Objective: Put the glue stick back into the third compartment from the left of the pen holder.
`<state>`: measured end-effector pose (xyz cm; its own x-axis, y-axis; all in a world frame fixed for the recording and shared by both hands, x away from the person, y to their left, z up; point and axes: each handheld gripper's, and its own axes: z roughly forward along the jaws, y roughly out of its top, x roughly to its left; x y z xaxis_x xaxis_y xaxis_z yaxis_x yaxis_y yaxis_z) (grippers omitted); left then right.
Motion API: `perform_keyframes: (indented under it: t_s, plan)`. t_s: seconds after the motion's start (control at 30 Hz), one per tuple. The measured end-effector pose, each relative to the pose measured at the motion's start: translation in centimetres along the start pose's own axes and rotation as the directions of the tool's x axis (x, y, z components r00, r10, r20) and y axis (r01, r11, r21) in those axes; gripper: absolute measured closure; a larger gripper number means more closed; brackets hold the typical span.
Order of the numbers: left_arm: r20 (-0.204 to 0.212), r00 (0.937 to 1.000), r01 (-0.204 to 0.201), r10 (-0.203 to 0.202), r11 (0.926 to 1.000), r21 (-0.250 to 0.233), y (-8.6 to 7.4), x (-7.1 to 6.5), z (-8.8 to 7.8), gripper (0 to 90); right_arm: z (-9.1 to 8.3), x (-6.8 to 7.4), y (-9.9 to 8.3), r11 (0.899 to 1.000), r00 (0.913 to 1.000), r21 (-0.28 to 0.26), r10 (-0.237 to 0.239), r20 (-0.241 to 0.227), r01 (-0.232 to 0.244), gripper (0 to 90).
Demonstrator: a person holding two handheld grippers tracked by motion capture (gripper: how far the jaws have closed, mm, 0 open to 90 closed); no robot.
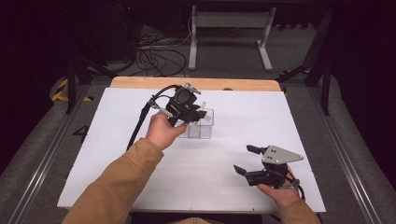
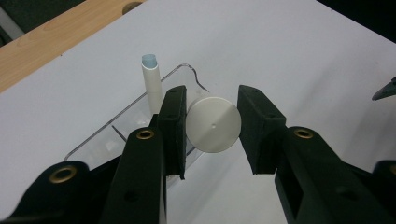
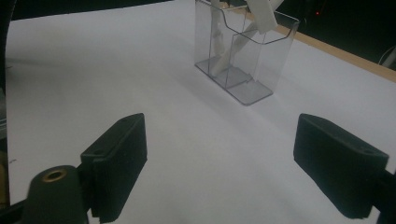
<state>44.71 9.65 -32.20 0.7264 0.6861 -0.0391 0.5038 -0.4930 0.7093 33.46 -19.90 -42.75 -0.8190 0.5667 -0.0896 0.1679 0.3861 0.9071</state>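
Left gripper view puts my own two black jaws nearest, and between them sits a white tube, seen end-on so that its flat round cap faces me. The left pad lies against its side; the right pad looks to be touching the rim, though I cannot be sure it presses. So my left gripper is narrowed around the tube, and I judge it held rather than merely framed.

Just past the tube is the clear plastic organiser, a small box with dividers, and the tube hangs over its near compartment. Another white tube stands upright in a farther compartment, its pale blue end up.

I expect the tube to be light and stiff, with a smooth, slippery plastic skin, so a grip across the round body below the cap seems best; too little squeeze and it could slide or twist. The organiser looks thin-walled and light, likely to skid or tip if I knock its rim.

From the high view, my left gripper is over the organiser near the middle of the white table. My right gripper rests well apart, near the table's front edge, jaws spread wide and holding nothing.
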Motion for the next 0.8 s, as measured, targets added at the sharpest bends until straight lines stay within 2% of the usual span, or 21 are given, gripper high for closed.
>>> perform_keyframes:
  t_s: [0.17, 0.27, 0.37, 0.5, 0.6, 0.7, 0.8]
  plan:
    - [-0.004, 1.0000, -0.004, 0.004, 0.9998, -0.021, 0.0, 0.1, 0.3, 63.3, 0.0, 0.0, 0.0, 1.000, 1.0000, -0.003, 0.001, 0.001, -0.001, 17.9]
    - [0.007, 0.9999, -0.015, 0.015, 0.9985, -0.052, -0.1, 0.2, 0.0, 45.6, -0.1, 0.0, 0.0, 1.000, 1.0000, -0.008, 0.003, 0.000, -0.003, 17.8]
    - [0.022, 0.9993, -0.028, 0.030, 0.9960, -0.084, -0.3, 0.2, -0.9, 36.8, -0.1, -0.1, 0.0, 1.000, 1.0000, -0.009, 0.004, 0.002, -0.004, 17.8]
    - [0.031, 0.9978, -0.054, 0.058, 0.9917, -0.117, -0.7, -0.1, -2.0, 31.4, -0.1, -0.1, 0.0, 1.000, 1.0000, -0.008, 0.000, 0.002, 0.000, 17.7]
    - [0.039, 0.9971, -0.059, 0.065, 0.9880, -0.143, -1.2, -0.3, -2.7, 27.9, 0.0, -0.1, 0.1, 1.000, 1.0000, -0.009, 0.000, 0.001, 0.000, 17.7]
    - [0.027, 0.9964, -0.076, 0.081, 0.9853, -0.153, -1.5, -0.3, -3.2, 24.8, 0.1, -0.1, 0.1, 1.000, 1.0000, -0.009, 0.003, -0.002, -0.003, 17.7]
    - [0.043, 0.9963, -0.066, 0.074, 0.9844, -0.163, -1.8, -0.2, -3.7, 23.7, 0.1, -0.1, 0.1, 1.000, 1.0000, -0.009, -0.003, -0.002, 0.003, 17.7]
